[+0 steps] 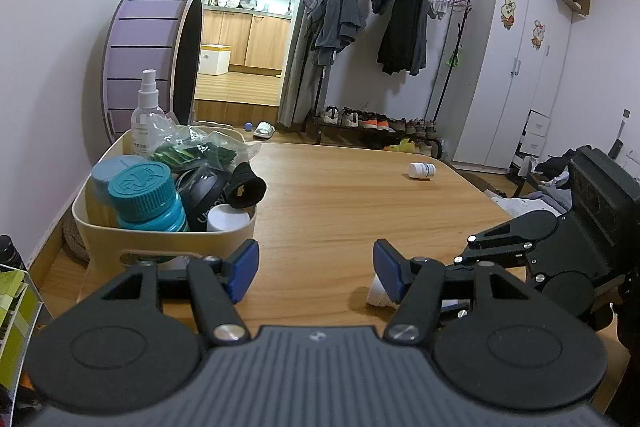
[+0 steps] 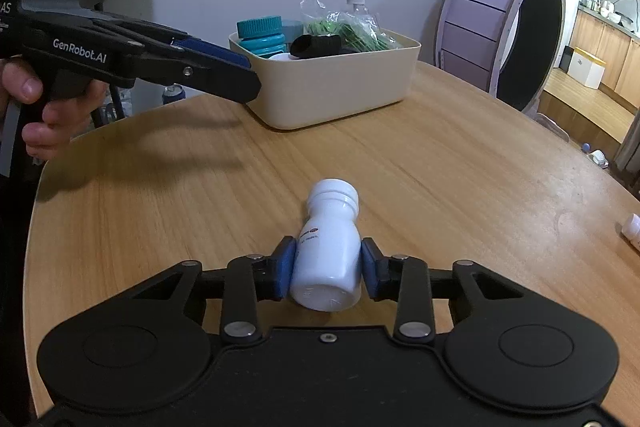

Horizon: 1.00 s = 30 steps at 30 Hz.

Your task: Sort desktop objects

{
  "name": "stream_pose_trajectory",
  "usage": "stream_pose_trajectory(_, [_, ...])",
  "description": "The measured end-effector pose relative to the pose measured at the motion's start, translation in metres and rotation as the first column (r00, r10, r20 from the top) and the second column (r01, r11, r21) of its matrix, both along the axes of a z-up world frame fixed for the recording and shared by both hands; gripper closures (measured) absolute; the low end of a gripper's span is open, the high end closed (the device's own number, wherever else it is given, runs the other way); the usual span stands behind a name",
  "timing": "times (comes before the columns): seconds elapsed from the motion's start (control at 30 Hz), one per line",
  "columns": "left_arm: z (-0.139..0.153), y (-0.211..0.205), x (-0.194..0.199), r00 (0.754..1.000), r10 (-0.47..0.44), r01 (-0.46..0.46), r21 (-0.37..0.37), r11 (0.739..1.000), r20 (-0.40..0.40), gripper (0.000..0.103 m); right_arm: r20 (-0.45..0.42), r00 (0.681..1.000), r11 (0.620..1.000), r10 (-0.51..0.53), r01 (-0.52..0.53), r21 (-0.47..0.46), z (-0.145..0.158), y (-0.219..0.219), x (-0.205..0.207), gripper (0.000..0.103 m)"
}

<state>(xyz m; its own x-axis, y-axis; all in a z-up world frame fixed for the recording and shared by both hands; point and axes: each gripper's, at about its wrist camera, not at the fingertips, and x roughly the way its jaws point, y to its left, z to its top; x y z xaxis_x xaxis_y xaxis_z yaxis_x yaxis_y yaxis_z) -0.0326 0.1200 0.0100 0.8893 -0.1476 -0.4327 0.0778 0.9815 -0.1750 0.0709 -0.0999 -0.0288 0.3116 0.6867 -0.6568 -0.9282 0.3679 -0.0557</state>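
Observation:
A white pill bottle [image 2: 327,251] lies on its side on the wooden table [image 2: 160,211], cap pointing away. My right gripper [image 2: 328,267] is shut on its body, one blue pad against each side. In the left wrist view only the end of the pill bottle [image 1: 375,294] shows behind a finger. My left gripper [image 1: 315,273] is open and holds nothing, hovering beside the cream bin [image 1: 168,239]. Its blue fingertips reach the near corner of the cream bin [image 2: 340,83], and a hand holds its grip. A second small white bottle [image 1: 422,171] lies far out on the table.
The bin holds teal-capped jars [image 1: 146,197], a spray bottle [image 1: 146,107], a green packet [image 1: 188,147] and black items. A purple wheel [image 2: 504,27] stands behind the table. The second bottle [image 2: 633,231] lies at the right table edge. A clothes rack [image 1: 400,39] and a wardrobe stand beyond.

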Motion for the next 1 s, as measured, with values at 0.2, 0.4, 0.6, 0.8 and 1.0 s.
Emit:
stream_pose_trajectory(0.2, [0.000, 0.002, 0.000, 1.000, 0.002, -0.002, -0.008, 1.000, -0.001, 0.041, -0.002, 1.000, 0.998, -0.030, 0.030, 0.061, 0.010, -0.010, 0.002, 0.069])
stream_pose_trajectory(0.4, [0.002, 0.009, -0.001, 1.000, -0.026, 0.025, -0.090, 0.996, -0.001, 0.041, 0.017, 0.998, 0.990, -0.068, 0.065, 0.125, 0.020, -0.025, 0.005, 0.070])
stream_pose_trajectory(0.6, [0.000, 0.004, 0.003, 0.998, -0.063, 0.061, -0.115, 0.991, -0.009, 0.041, 0.073, 0.995, 0.981, -0.065, 0.051, 0.188, 0.031, -0.032, -0.002, 0.070])
stream_pose_trajectory(0.8, [0.004, 0.017, 0.004, 0.991, -0.128, 0.134, -0.332, 0.934, 0.039, 0.041, 0.222, 0.974, 0.956, -0.044, -0.023, 0.292, 0.041, -0.037, -0.023, 0.070])
stream_pose_trajectory(1.0, [0.003, 0.023, 0.006, 0.984, -0.161, 0.179, -0.464, 0.867, 0.079, 0.041, 0.351, 0.936, 0.924, -0.020, -0.117, 0.365, 0.051, -0.041, -0.044, 0.070])
